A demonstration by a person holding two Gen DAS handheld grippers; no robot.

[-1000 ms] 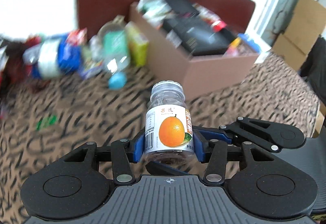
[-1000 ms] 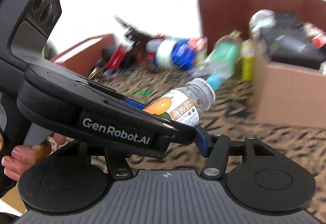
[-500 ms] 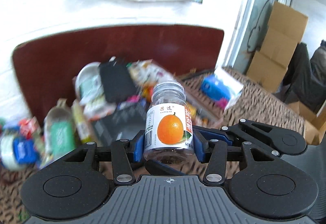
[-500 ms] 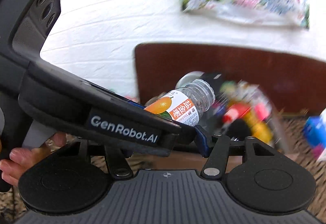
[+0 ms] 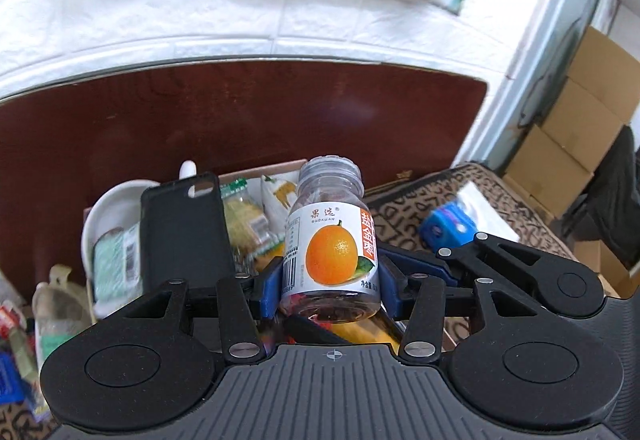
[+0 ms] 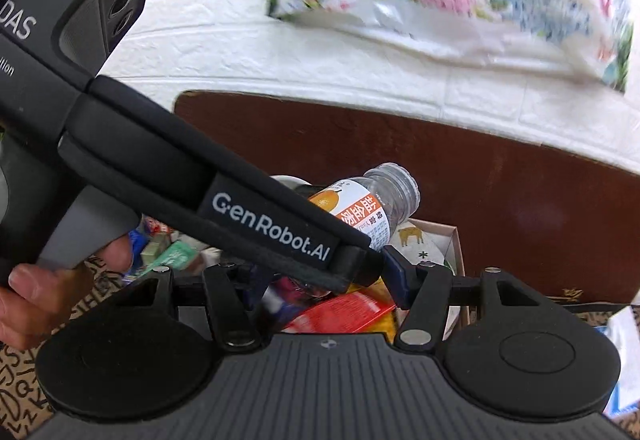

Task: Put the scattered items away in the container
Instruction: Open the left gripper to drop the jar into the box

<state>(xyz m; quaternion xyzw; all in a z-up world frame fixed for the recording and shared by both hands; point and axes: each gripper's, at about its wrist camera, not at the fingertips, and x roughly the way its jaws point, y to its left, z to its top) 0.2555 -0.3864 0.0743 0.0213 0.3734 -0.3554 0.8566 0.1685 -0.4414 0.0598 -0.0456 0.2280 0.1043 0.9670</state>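
Observation:
My left gripper [image 5: 330, 282] is shut on a small clear bottle [image 5: 330, 240] with an orange-fruit label, held upright above the cardboard box [image 5: 260, 173]. The box holds a black phone case [image 5: 186, 232], a white bowl [image 5: 104, 208] and snack packets. In the right wrist view the same bottle [image 6: 370, 208] shows tilted, with the left gripper's black body [image 6: 200, 184] across the front of it. My right gripper [image 6: 320, 280] is largely hidden behind that body; one blue pad [image 6: 394, 272] shows beside the bottle over the box rim [image 6: 456, 240].
A dark red headboard [image 5: 240, 112] and white brick wall stand behind the box. A blue packet [image 5: 450, 230] lies on the patterned bedcover at right. Loose bottles and packets [image 5: 48, 304] lie left of the box. Cardboard boxes [image 5: 576, 144] stand at far right.
Both grippers have moved together with the bottle from over the bedcover to above the box. The view has tilted up toward the wall.

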